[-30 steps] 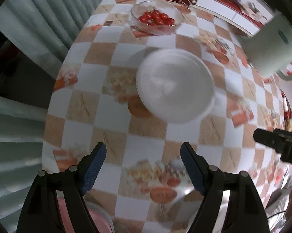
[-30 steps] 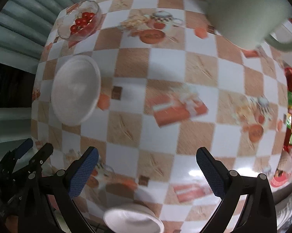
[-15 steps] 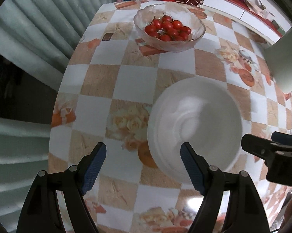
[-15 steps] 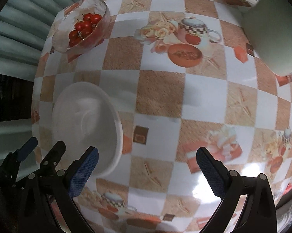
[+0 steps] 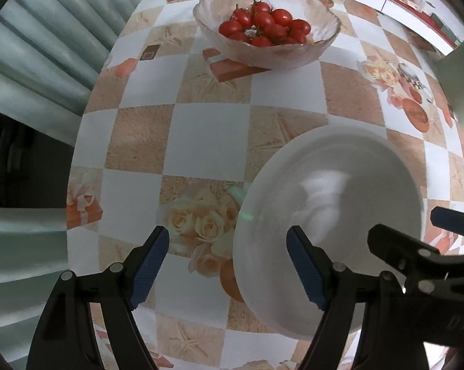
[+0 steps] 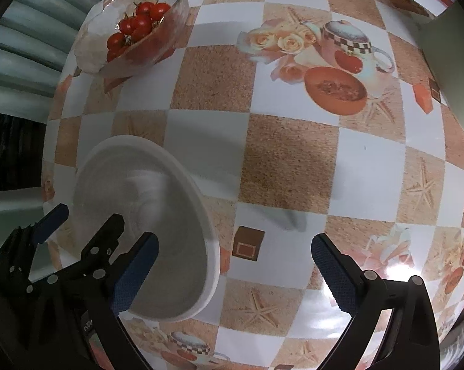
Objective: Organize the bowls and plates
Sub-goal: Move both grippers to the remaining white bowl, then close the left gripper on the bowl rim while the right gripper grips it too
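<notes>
A white bowl (image 5: 340, 215) sits empty on the checked tablecloth; it also shows in the right wrist view (image 6: 158, 234). My left gripper (image 5: 229, 265) is open, its right finger over the bowl's near side and its left finger outside the left rim. My right gripper (image 6: 232, 268) is open, its left finger over the bowl's inside and its right finger over the cloth to the right. Neither holds anything. A glass bowl of cherry tomatoes (image 5: 266, 30) stands at the far end of the table, also in the right wrist view (image 6: 133, 34).
A pale green mug (image 6: 448, 61) stands at the far right, also at the right edge of the left wrist view (image 5: 460, 92). The table's left edge (image 5: 87, 141) drops off beside a grey-green curtain. Furniture and a counter lie beyond the far end.
Both grippers have moved forward and down toward the white bowl, which now fills much more of each view. Both stay open. The bowl has not moved.
</notes>
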